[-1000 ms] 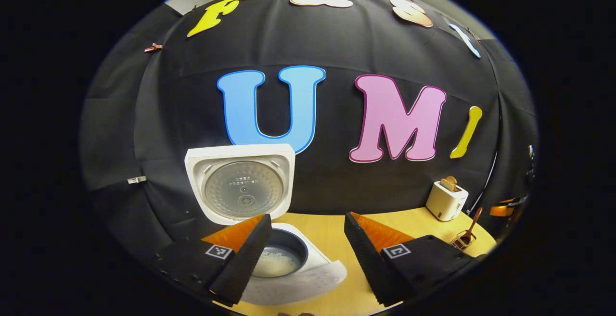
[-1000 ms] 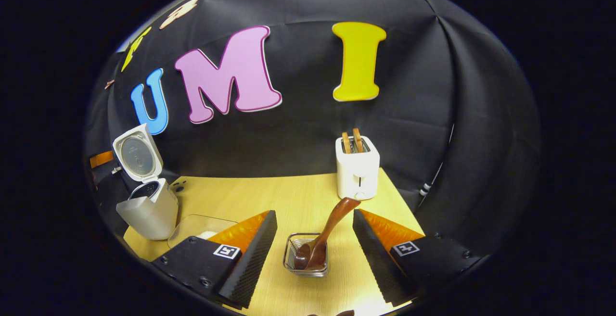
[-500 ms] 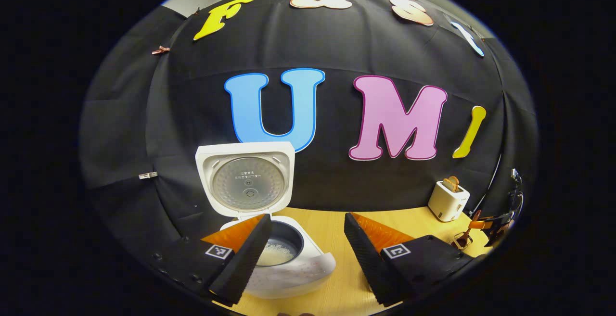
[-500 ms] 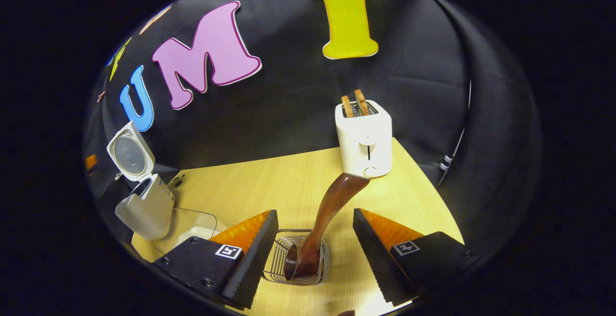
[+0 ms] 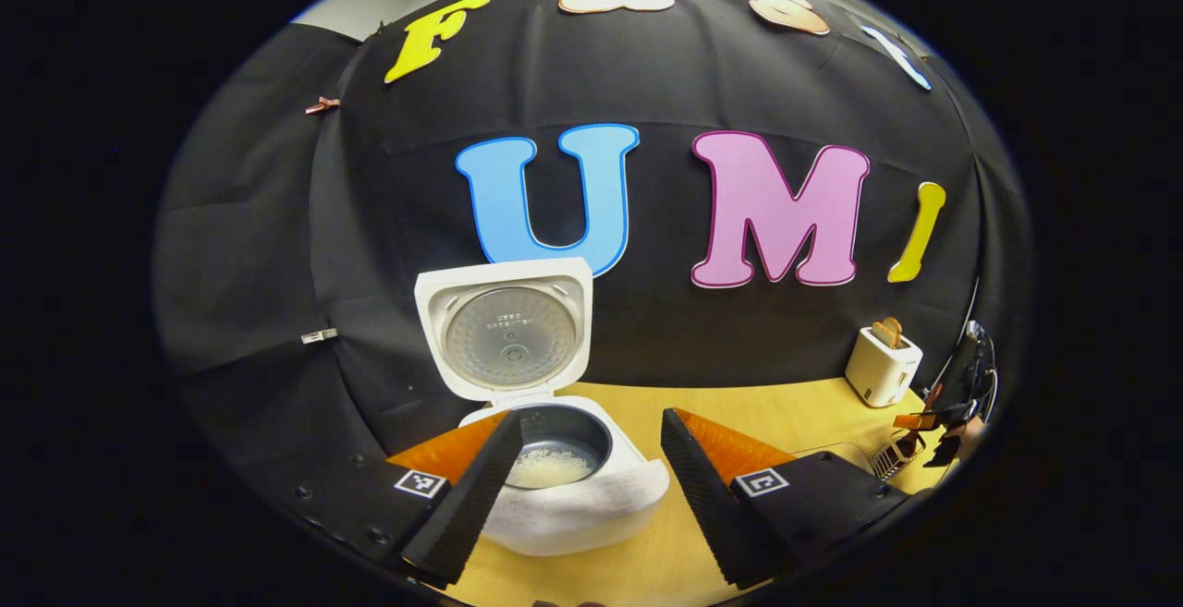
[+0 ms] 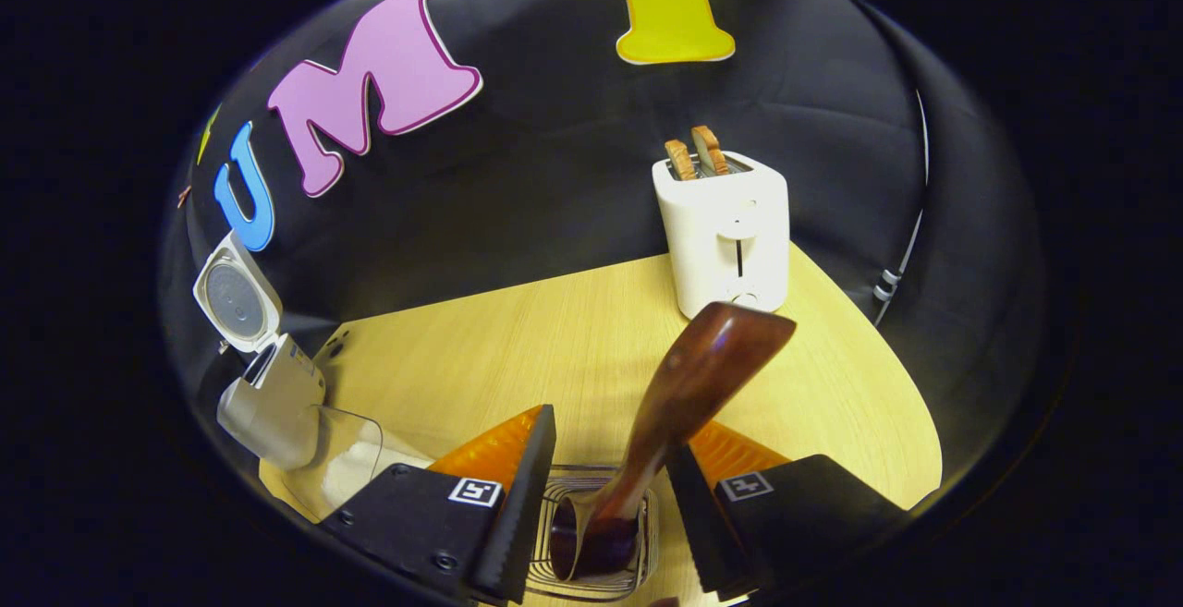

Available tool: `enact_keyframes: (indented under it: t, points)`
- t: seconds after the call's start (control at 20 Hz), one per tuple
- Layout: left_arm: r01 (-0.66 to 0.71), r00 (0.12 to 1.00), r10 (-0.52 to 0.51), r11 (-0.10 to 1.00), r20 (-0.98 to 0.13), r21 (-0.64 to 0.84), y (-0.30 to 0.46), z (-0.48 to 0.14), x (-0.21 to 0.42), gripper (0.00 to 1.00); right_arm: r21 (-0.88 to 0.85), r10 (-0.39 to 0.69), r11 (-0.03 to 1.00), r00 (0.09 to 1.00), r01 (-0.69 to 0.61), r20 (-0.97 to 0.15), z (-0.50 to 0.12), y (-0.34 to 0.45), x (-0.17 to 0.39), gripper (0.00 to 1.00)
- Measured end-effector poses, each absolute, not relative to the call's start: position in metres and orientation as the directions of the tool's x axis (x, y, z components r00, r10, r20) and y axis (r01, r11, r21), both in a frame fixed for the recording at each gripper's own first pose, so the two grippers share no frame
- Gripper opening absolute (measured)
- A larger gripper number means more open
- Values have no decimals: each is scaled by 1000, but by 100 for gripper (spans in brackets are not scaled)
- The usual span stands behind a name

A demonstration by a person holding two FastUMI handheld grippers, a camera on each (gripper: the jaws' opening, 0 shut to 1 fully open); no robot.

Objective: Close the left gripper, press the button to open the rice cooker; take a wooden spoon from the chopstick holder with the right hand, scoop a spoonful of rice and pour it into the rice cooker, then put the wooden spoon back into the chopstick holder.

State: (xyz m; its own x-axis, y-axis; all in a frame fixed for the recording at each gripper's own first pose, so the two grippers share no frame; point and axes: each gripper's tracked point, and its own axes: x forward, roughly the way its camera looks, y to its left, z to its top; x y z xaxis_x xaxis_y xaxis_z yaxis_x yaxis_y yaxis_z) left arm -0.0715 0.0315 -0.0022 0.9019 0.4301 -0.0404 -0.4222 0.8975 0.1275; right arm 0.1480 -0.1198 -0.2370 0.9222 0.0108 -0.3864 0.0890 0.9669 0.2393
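My right claw (image 6: pixel 610 487) hangs low over the chopstick holder (image 6: pixel 594 533), a small wire basket on the yellow surface (image 6: pixel 554 339). The wooden spoon (image 6: pixel 679 404) stands in that basket with its bowl down. Its handle leans up and to the right, passing between my two fingers. The right finger looks very close to the handle, but I cannot tell if it touches. The left finger is apart from the spoon. So my right claw is spread and has nothing in its grip yet.

Far behind the spoon stands a white toaster (image 6: pixel 725 228) with two slices of bread sticking up. Far off on the left is the rice cooker (image 6: pixel 268 394) with its lid up. Just beside it on the near side sits a clear container (image 6: pixel 347 459) with something white in it.

My left claw (image 5: pixel 582 487) is spread wide and grips nothing. The rice cooker (image 5: pixel 573 487) sits right in front of it, behind my left finger and in the gap between the two fingers. The lid (image 5: pixel 504 330) stands straight up. I see white rice (image 5: pixel 550 468) in the dark pot. Far to the right, my right claw (image 5: pixel 933 427) is down by the basket (image 5: pixel 892 457), near the toaster (image 5: pixel 883 367).
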Motion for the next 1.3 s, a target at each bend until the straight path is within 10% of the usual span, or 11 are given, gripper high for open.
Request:
enact_keyframes:
  t: [0.2,0.5,0.55,1.3]
  points:
    - [-437,895,444,891,-40,120,37,-2,-79,97,251,-20,959,918,130,-397,-239,-126,151,27]
    - [-432,898,439,894,-41,118,44,-2,-85,97,321,-26,935,929,153,-369,-223,-124,149,9]
    - [-431,898,438,895,-40,117,46,-2,-86,97,313,-35,937,932,157,-362,-219,-125,149,20]
    - [-365,931,365,931,7,19,86,7,-82,98,256,-135,951,978,173,-158,-90,-112,110,20]
